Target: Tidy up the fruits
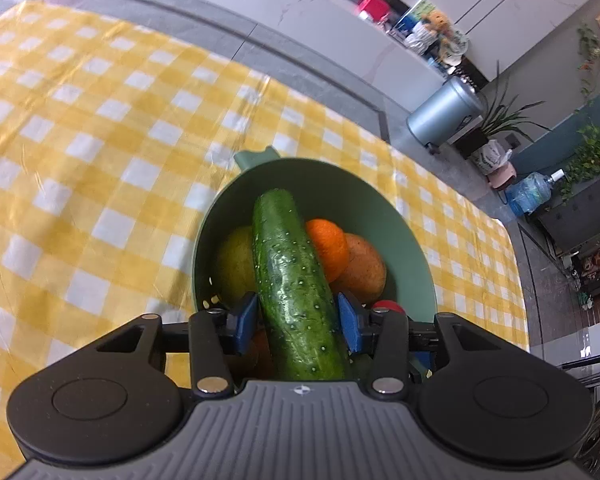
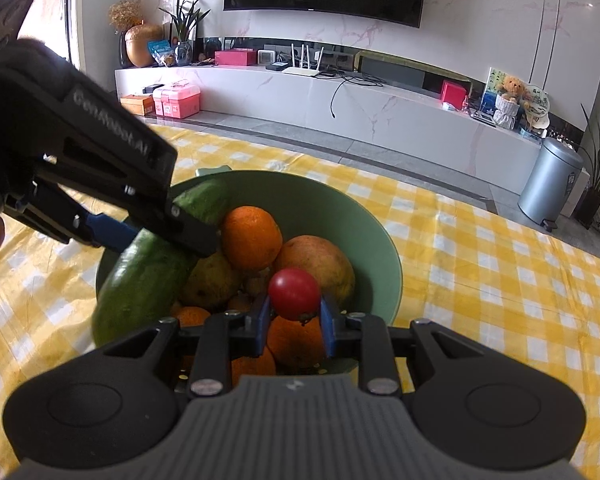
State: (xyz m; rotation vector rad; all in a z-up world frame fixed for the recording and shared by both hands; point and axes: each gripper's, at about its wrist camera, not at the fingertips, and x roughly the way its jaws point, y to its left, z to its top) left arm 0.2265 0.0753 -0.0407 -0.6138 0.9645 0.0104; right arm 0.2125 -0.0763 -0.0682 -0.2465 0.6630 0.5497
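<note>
- Left gripper (image 1: 296,320): black frame, blue pads; the jaws flank the cucumber's lower half, the left pad about touching its skin and the right pad (image 1: 350,326) standing off with a thin gap, so no firm pinch shows.
- Long dark-green bumpy cucumber (image 1: 290,280): tilted, its far end at 12 o'clock inside the bowl, lying across the other fruit, its near end jutting over the bowl's rim (right wrist view).
- Right gripper (image 2: 294,316): blue pads pressed on either side of a small round red tomato (image 2: 294,293), held above the bowl's near side.
- Round sage-green bowl (image 2: 332,208): stands on the cloth, a small tab on its rim at 12 o'clock.
- Bowl contents: bright orange mandarin (image 2: 251,238) at centre; brownish-orange mango-like fruit (image 2: 320,262) at 3 o'clock of it; dull yellow-green pear-like fruit (image 2: 210,280) at 7 o'clock; further oranges (image 2: 296,340) beneath the tomato.
- Yellow-and-white checked tablecloth (image 1: 100,140): covers the table under the bowl.
</note>
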